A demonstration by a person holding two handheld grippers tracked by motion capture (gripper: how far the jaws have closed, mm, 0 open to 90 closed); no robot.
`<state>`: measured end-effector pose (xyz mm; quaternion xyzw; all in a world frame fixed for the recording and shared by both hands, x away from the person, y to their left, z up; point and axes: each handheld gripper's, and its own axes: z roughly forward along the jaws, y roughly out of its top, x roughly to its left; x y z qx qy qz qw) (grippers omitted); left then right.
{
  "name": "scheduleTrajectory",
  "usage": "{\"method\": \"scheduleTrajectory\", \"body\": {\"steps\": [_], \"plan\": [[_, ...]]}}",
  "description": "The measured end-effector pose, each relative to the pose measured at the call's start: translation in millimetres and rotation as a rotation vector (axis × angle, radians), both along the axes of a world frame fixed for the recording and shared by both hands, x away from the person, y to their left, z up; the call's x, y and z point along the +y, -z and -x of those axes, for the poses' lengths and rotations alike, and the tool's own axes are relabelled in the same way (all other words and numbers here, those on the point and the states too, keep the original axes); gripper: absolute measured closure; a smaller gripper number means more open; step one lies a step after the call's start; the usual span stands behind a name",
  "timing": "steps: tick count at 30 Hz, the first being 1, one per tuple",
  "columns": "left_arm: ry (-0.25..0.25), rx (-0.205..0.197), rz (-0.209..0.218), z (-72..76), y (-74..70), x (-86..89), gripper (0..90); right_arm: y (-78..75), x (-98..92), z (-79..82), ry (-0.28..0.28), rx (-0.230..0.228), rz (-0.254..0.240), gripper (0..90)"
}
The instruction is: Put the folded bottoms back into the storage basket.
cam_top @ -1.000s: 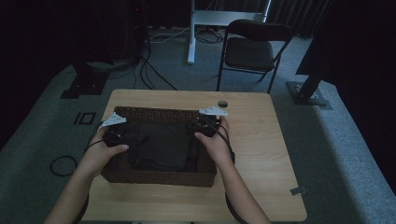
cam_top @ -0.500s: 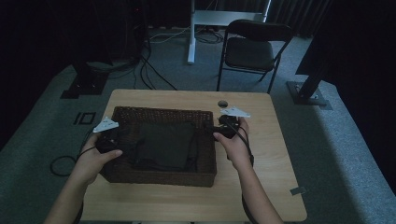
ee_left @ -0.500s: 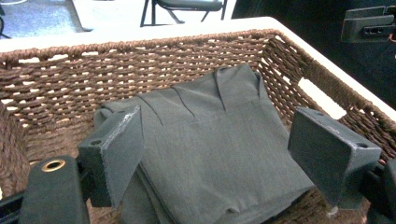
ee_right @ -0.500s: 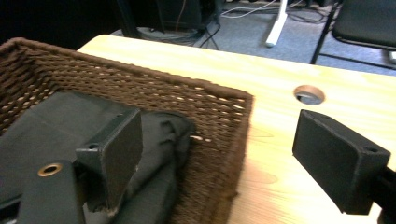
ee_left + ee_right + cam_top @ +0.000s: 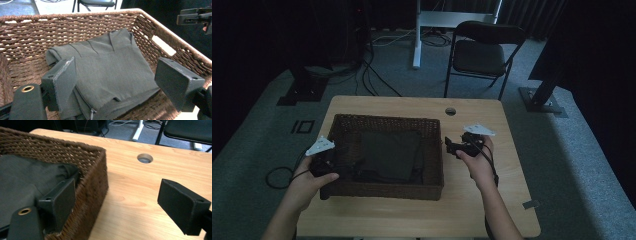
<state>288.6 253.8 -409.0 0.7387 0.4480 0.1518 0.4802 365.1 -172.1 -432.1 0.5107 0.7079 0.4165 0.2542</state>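
Both grippers stood wide and empty: left gripper (image 5: pixel 343 165) at the basket's (image 5: pixel 387 190) 9 o'clock side, right gripper (image 5: pixel 450 146) at 3 o'clock. Folded cloth (image 5: pixel 110 72) lay inside; placement appeared complete, with only withdrawal remaining.

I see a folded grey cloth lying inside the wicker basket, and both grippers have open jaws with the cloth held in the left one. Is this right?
Not quite. The folded grey cloth lies in the wicker basket and both grippers are open, but the left gripper holds nothing: the left gripper view shows its jaws apart above the cloth.
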Motion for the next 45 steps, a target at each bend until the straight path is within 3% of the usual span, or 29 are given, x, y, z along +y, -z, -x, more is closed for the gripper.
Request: {"method": "scheduleTrajectory", "body": {"steps": [20,25,31,32,35,38,42,45], "plan": [[0.036,-0.062,0.029,57.2,16.7,-0.2,16.7,29.3,-37.5,24.1,0.042,0.004,-0.024,14.4],[0.019,-0.067,0.021,67.5,25.4,1.7,16.7,36.1,-44.9,26.8,0.058,0.004,-0.025,14.4],[-0.002,-0.043,0.026,73.6,41.0,5.4,16.7,42.9,-50.5,29.5,0.069,0.005,-0.017,14.1],[-0.033,-0.082,0.054,76.3,50.5,9.0,16.8,47.5,-55.2,31.3,0.076,0.015,-0.014,14.1],[-0.052,-0.098,0.081,80.1,52.1,9.7,16.8,53.4,-58.3,32.4,0.080,0.028,-0.018,14.3],[-0.052,-0.116,0.067,84.7,52.1,9.7,16.8,60.0,-60.4,33.1,0.083,0.044,-0.016,14.3],[-0.055,-0.111,0.070,90.6,52.3,10.6,16.8,66.1,-63.7,34.0,0.092,0.050,-0.017,14.3],[-0.069,-0.112,0.035,98.3,56.8,13.6,16.8,69.2,-66.3,34.6,0.099,0.056,-0.010,14.3]]}}
